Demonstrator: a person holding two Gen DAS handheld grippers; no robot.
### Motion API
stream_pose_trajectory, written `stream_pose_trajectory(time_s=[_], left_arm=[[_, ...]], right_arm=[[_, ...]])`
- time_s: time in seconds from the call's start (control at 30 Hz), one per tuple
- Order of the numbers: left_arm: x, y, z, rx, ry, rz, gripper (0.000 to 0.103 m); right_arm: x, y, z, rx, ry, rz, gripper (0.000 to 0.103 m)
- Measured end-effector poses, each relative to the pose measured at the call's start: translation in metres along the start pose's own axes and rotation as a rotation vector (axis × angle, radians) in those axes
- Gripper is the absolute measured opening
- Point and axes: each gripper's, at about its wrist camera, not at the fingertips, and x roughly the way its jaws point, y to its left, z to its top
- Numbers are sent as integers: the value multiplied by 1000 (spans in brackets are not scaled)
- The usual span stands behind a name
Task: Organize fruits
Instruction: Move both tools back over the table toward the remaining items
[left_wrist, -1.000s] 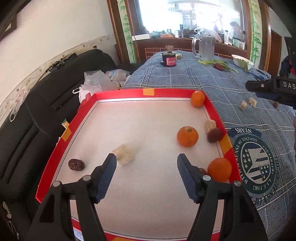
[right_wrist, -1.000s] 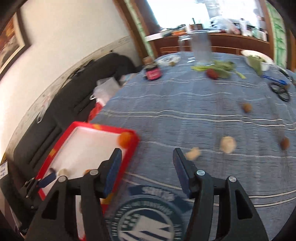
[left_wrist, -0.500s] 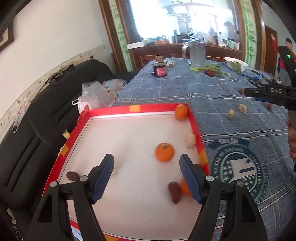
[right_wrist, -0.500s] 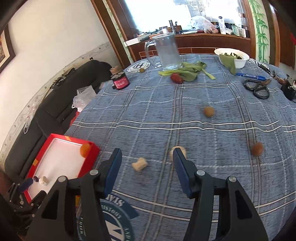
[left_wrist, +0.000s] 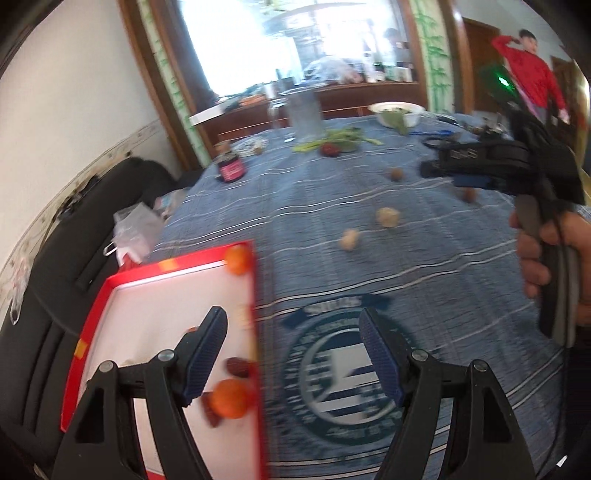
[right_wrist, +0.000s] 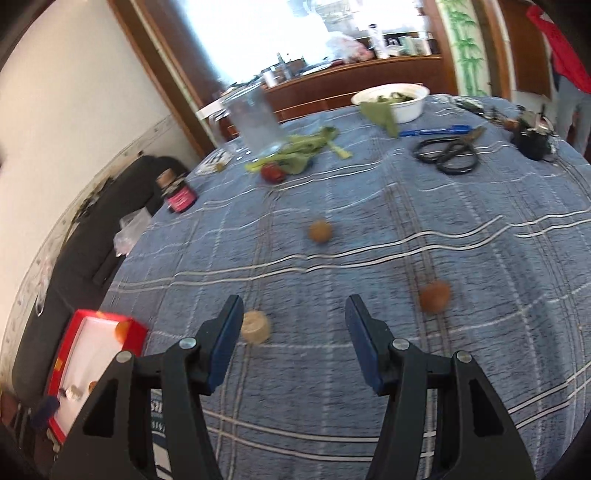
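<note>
The red tray (left_wrist: 177, 264) with a white floor lies at the lower left, holding two oranges (left_wrist: 231, 398) and a dark date (left_wrist: 236, 367). My left gripper (left_wrist: 293, 339) hangs open and empty over the tray's right rim and the cloth emblem. Out on the blue cloth lie two pale pieces (left_wrist: 349, 239) and two brown round fruits (left_wrist: 397, 173). My right gripper (right_wrist: 293, 317) is open with nothing between its fingers. A pale piece (right_wrist: 255, 326) sits just beside its left finger, and a brown fruit (right_wrist: 435, 295) lies to its right. A hand (left_wrist: 543, 251) holds the right gripper (left_wrist: 434, 162).
Far across the table stand a glass pitcher (right_wrist: 255, 122), a white bowl (right_wrist: 393, 99), scissors (right_wrist: 448, 153), a blue pen (right_wrist: 436, 131), a dark jar (right_wrist: 179, 194) and greens with a red fruit (right_wrist: 273, 171). A black sofa (left_wrist: 55, 295) runs along the left. A person in red (left_wrist: 532, 70) stands behind.
My left gripper has swung right, from above the tray's middle to its right rim. The right gripper has moved further out over the cloth, and the tray has slid to its far left.
</note>
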Motion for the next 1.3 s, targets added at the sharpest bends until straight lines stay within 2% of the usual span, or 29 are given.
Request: stream_pose_trajectory(time_s=[0.23, 0.43, 0.7, 1.0, 1.17, 1.3], left_arm=[[-8, -40, 7, 60, -4, -54, 75], [-15, -53, 3, 67, -4, -77, 77], [-20, -42, 1, 29, -20, -94, 79], [-9, -37, -4, 7, 13, -105, 79], [-8, -38, 3, 31, -3, -96, 79], [-8, -23, 21, 53, -41, -58, 79]], right_arm=[[-9, -18, 7, 56, -28, -13, 59], [-15, -28, 10, 97, -36, 2, 59], [-13, -33, 9, 100, -52, -46, 59], [-13, -31, 9, 91, -60, -60, 59], [-17, -33, 11, 98, -69, -44, 59], [-31, -39, 17, 133, -83, 39, 59]])
